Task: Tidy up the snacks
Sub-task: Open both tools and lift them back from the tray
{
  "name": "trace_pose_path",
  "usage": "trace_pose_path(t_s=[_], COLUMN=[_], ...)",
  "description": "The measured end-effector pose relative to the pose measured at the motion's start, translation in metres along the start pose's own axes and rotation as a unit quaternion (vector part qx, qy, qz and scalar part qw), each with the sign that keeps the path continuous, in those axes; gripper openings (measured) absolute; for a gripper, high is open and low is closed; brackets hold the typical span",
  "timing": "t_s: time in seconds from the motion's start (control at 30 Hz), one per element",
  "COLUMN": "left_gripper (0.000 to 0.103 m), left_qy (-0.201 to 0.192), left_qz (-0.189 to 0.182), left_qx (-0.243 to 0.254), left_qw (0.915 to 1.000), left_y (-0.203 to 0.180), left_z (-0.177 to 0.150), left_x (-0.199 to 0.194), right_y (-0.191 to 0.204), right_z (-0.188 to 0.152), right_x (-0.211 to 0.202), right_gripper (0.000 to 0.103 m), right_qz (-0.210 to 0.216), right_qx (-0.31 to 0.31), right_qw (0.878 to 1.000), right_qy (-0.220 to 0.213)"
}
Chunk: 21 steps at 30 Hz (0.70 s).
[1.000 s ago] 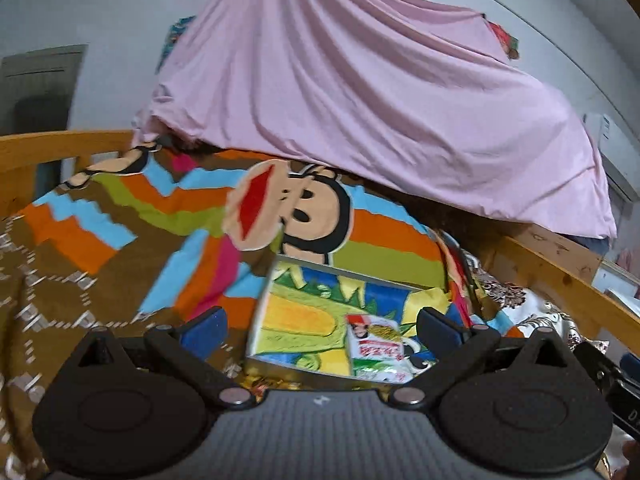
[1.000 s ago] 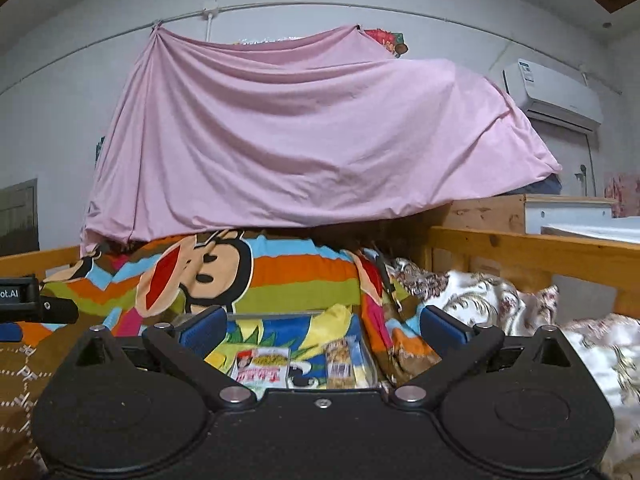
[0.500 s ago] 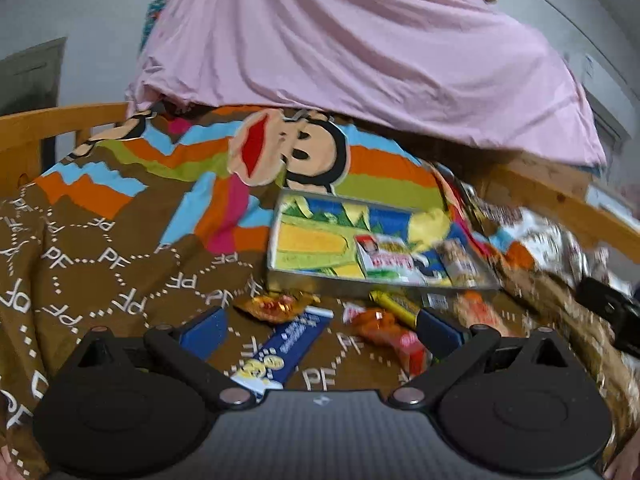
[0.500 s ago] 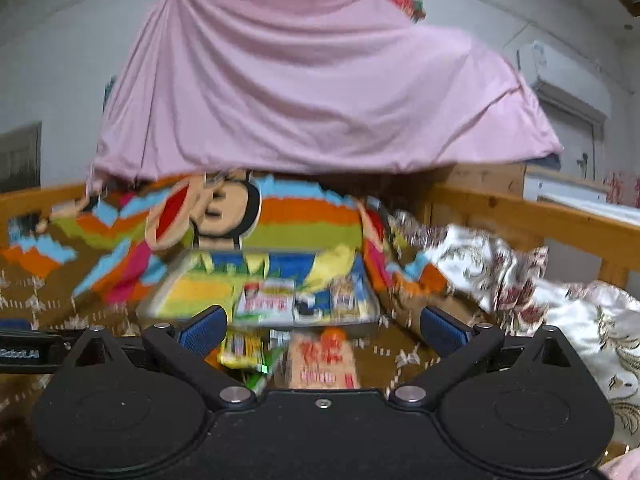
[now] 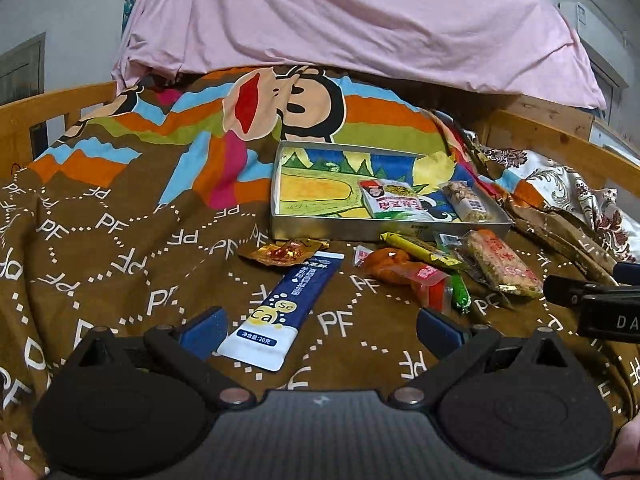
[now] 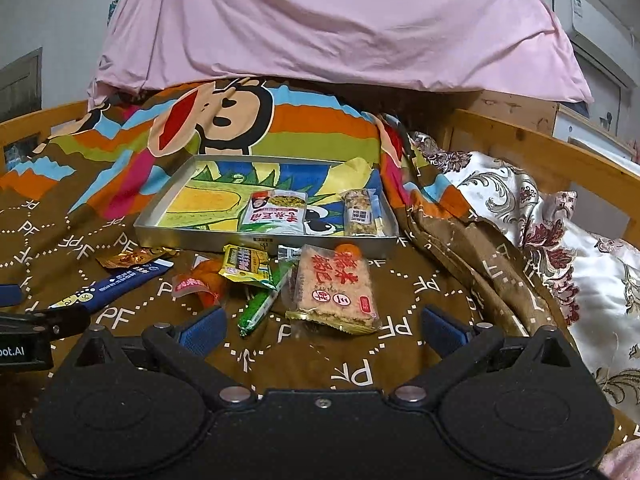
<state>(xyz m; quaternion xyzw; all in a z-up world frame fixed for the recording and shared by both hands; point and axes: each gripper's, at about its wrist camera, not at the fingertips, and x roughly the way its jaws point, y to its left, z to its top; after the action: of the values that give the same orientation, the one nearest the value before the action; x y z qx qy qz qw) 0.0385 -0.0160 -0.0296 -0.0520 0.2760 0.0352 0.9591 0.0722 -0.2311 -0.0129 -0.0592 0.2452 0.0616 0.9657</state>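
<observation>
A metal tray (image 5: 328, 228) (image 6: 256, 242) lies on the brown blanket and holds a white-green packet (image 6: 276, 213) and a nut bar (image 6: 360, 212). In front of it lie loose snacks: a blue sachet (image 5: 286, 308) (image 6: 116, 284), a gold candy wrapper (image 5: 282, 252), an orange pack (image 5: 404, 272), a yellow-green packet (image 6: 244, 266), a green stick (image 6: 260, 306) and a rice cracker pack (image 6: 336, 284) (image 5: 502, 266). My left gripper (image 5: 320, 330) is open and empty over the blue sachet's near end. My right gripper (image 6: 322, 330) is open and empty just before the cracker pack.
A wooden bed rail (image 6: 540, 152) runs along the right, with a floral quilt (image 6: 560, 220) beside it. A pink sheet (image 5: 360, 20) hangs behind the tray. The right gripper's body (image 5: 600, 304) shows at the left view's right edge.
Both grippers have tilted down and drawn back from the tray. The loose snacks in front of the tray have come into view. Both stay open.
</observation>
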Motion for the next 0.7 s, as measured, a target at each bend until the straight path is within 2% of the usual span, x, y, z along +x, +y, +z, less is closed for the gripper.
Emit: trace_pose_path(t_s=[0.43,0.7], left_gripper=[0.102,0.102], left_qy=[0.013,0.041], left_qz=[0.011,0.015], left_qx=[0.016,0.020], left_qw=[0.9997,0.9988], left_y=[-0.004,-0.008], left_z=[0.006,0.009], left_x=[0.003,0.009], right_y=[-0.001,-0.004], right_z=[0.003,0.003], right_x=[0.013,0.015], right_gripper=[0.102,0.102], right_qz=[0.001,0.000], right_qx=[0.002,0.010], right_qw=[1.000,0.999], right_qy=[0.028,0.032])
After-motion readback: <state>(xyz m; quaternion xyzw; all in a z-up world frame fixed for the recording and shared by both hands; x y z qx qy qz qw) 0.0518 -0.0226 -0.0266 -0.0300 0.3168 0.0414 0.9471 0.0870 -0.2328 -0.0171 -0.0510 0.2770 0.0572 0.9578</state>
